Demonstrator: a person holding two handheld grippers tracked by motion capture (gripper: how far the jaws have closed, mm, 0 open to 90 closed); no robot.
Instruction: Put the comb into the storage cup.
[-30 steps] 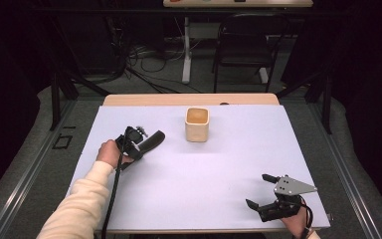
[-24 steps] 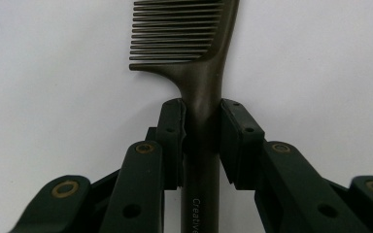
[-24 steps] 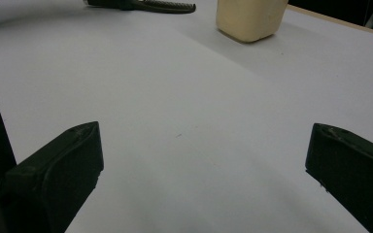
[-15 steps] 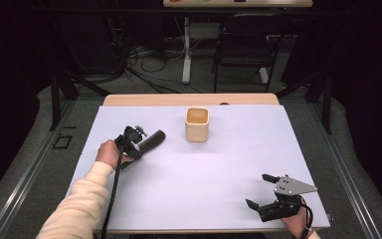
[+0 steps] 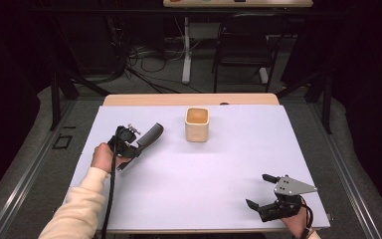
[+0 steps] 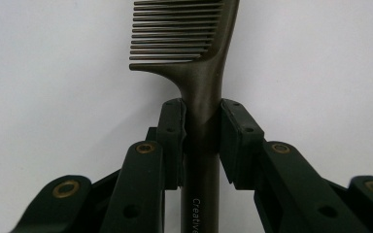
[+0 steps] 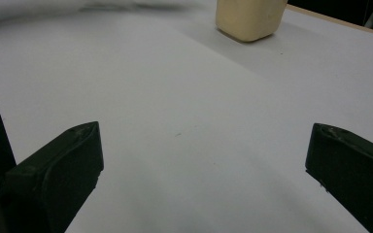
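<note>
white tabletop, dark room behind; left gripper clenched on comb handle, left of beige cup; comb likely light, stiff, smooth, so best gripped mid-handle; right gripper near right, jaws spread, empty

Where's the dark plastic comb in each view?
High view: dark plastic comb left of centre, held in the left gripper, pointing toward the cream square cup.
Left gripper view: centre, handle clamped, teeth at top.
Right gripper view: not in it.
Shared landmark: cream square cup, white tabletop.
</note>
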